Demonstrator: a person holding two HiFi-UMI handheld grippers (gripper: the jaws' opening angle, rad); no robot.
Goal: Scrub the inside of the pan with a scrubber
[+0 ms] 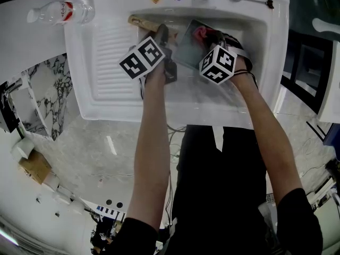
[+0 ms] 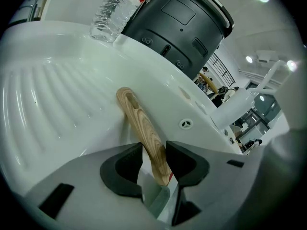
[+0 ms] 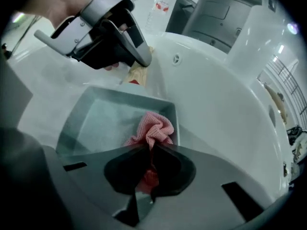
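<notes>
Head view shows a white sink (image 1: 90, 97) set in the worktop, with a ribbed drainboard (image 1: 109, 52) on its left and the basin on its right. A grey square pan (image 1: 186, 47) sits tilted in the left part of the basin. Its wooden handle (image 1: 141, 23) reaches up and left over the edge towards the drainboard.

The left gripper (image 1: 161, 33) comes in from below, and the left gripper view shows its jaws clamped on the handle close to the pan end. The wood runs up between the two dark pads, and the free end of the handle points away over the ribs.

The right gripper (image 1: 212, 36) is just beside the left one, over the pan. In the right gripper view its jaws are pinched together on a pink mesh scrubber (image 3: 153, 128). The bunched cloth sticks out past the tips and lies inside the pan, near the far right corner against the wall. The rest of the pan floor looks dull and grey.

A clear water bottle (image 1: 61, 12) lies on the worktop just beyond the drainboard's far left corner. A spoon (image 1: 249, 0) rests on the sink's back rim at the right, well apart from the pan
</notes>
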